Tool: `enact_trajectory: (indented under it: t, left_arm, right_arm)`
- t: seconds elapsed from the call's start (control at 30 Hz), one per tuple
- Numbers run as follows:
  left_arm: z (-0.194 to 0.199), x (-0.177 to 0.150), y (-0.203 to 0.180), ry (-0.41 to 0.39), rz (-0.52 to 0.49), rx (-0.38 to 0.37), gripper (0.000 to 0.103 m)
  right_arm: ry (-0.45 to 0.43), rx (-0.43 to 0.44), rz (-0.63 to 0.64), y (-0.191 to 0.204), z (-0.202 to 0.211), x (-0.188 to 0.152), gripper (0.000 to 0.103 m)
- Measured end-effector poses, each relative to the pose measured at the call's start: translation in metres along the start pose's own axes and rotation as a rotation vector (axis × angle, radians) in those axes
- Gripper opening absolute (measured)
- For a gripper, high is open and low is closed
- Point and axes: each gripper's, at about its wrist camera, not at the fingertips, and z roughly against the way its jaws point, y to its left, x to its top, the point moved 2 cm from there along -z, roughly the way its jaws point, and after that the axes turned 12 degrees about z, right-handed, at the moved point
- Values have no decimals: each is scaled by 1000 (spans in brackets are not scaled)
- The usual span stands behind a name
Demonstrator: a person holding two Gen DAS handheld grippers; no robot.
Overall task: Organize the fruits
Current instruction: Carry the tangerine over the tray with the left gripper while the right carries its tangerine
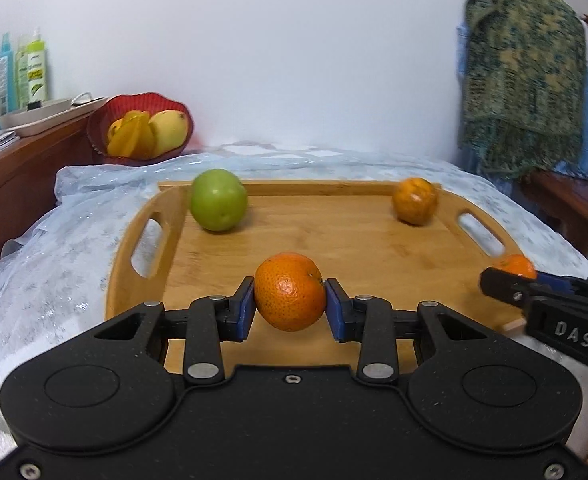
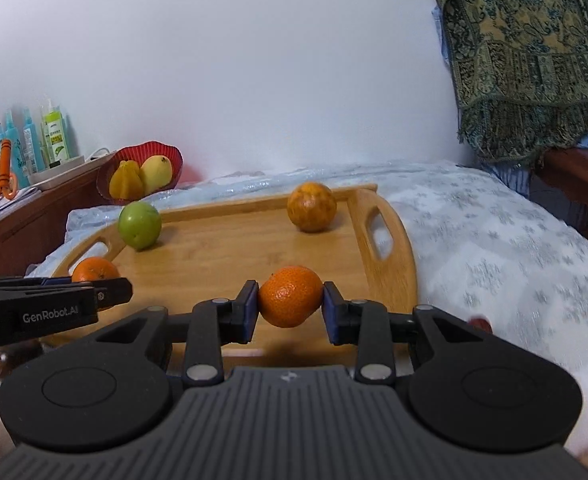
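Gripping a mandarin [image 1: 289,297], the left gripper [image 1: 289,300] has both blue pads pressed on the fruit's sides; the fruit is clear of the tray [image 1: 373,264], above its near edge. Right gripper [image 2: 290,300] likewise pinches a second mandarin [image 2: 290,295] between its pads, held above the tray's near right part. Each tool shows in the other's view: the right one at the right edge of the left view, its fruit partly hidden by the fingers; the left one at the left edge of the right view.

On the tray: a green fruit [image 1: 218,199] at the far left corner and a duller orange [image 1: 414,200] at the far right corner, well apart. The tray lies on a pale patterned cloth [image 2: 493,240].

Beyond the cloth, against the wall, a red basket [image 1: 142,128] holds yellow fruit [image 1: 168,130]. Bottles [image 1: 34,68] stand on a wooden cabinet [image 1: 22,176] at left. A green patterned fabric [image 2: 521,56] hangs at right.
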Motion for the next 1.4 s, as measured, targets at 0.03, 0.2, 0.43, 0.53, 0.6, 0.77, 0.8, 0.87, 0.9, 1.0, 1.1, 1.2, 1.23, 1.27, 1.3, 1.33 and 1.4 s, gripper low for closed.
enact_trajectory:
  t: [0.03,0.2,0.43,0.53,0.6,0.77,0.8,0.87,0.9,1.0,1.1,1.2,1.23,1.27,1.3,1.33,1.4]
  left_arm:
    - [-4,3,3,2,7,11,34]
    - [-24,17,16,22,61,48,34]
    - [-48,37,22,35,45,78,34]
    - [-57,46,22,33,29,84,34]
    - [-64,50,22,38,17,86,34]
    - [-78,52,25,71,36,84,34]
    - [-79,52,26,74,38,83,34]
    - [-81,51,27,75,34,86,34]
    - [-82,51,27,75,33,86,34]
    - [-85,52,30,81,44,89,34]
    - [-88,52,33,86,59,95,34]
    - [-90,51,34,91,66,99,34]
    - [-90,51,34,93,66,99,34]
    - [-91,51,34,94,68,99,34]
    - [-91,50,34,95,69,100,34]
    - [-91,50,34,95,69,101,34]
    - [-92,51,34,95,71,104,34]
  right_arm:
    - [-2,-2,8,-1,-4,4,38]
    - [11,-2,7,-12,-25,20,38]
    - [59,13,27,-25,-60,37,38]
    - [78,13,20,-32,-74,40,38]
    - [93,18,13,-35,-82,41,38]
    - [122,7,-2,-37,-95,39,38]
    - [126,6,-7,-37,-97,38,38]
    - [131,6,-14,-38,-100,38,38]
    - [132,8,-17,-38,-102,39,38]
    - [137,7,-21,-37,-106,39,39]
    - [146,7,-39,-38,-109,38,39]
    - [151,7,-42,-37,-111,37,39]
    - [151,6,-39,-36,-111,38,39]
    - [150,6,-36,-36,-111,38,39]
    - [150,5,-35,-36,-111,38,39]
    - [150,4,-35,-36,-111,38,39]
    - [154,3,-39,-36,-112,38,39]
